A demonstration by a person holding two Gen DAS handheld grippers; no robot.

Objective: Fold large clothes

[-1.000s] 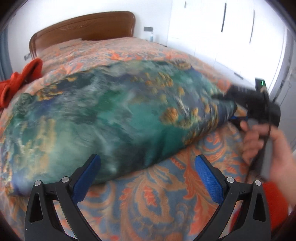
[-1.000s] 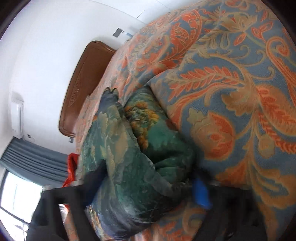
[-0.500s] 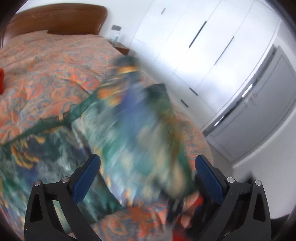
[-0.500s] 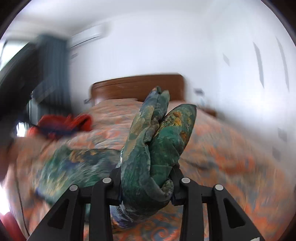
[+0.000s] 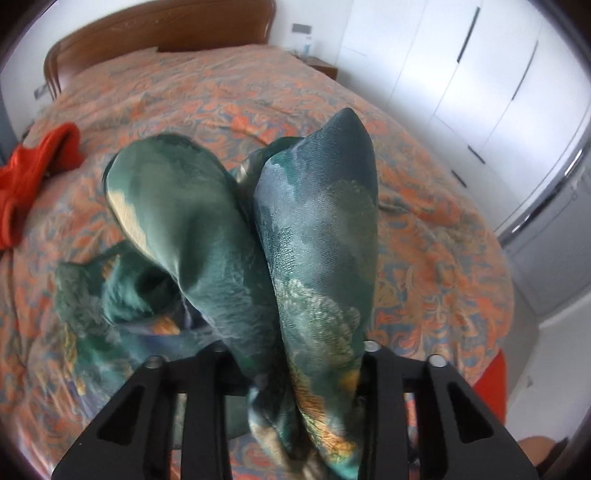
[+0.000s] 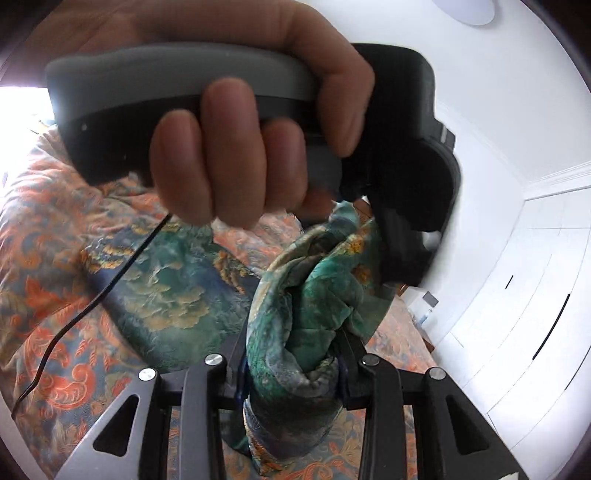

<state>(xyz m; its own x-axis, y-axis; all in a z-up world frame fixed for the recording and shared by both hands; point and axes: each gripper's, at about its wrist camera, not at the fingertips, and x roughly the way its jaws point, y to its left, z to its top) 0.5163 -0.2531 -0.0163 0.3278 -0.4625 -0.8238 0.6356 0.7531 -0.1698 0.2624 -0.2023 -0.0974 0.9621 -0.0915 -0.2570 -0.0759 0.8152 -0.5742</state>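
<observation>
A large green and blue patterned garment (image 5: 317,236) is bunched and lifted above the bed. My left gripper (image 5: 291,354) is shut on a thick fold of it, which stands up in two lobes in front of the camera. The rest of the garment trails down to the bedspread at the left (image 5: 110,295). My right gripper (image 6: 291,365) is shut on another bunch of the same garment (image 6: 306,302). The hand holding the left gripper (image 6: 236,147) fills the top of the right wrist view, close above the cloth.
The bed has an orange and blue paisley bedspread (image 5: 221,88) and a wooden headboard (image 5: 155,29). A red garment (image 5: 33,173) lies at the bed's left edge. White wardrobe doors (image 5: 461,66) stand to the right. A black cable (image 6: 92,302) hangs across the right wrist view.
My left gripper was open over the bed and has shut on the garment. Both grippers have lifted the cloth and come close together.
</observation>
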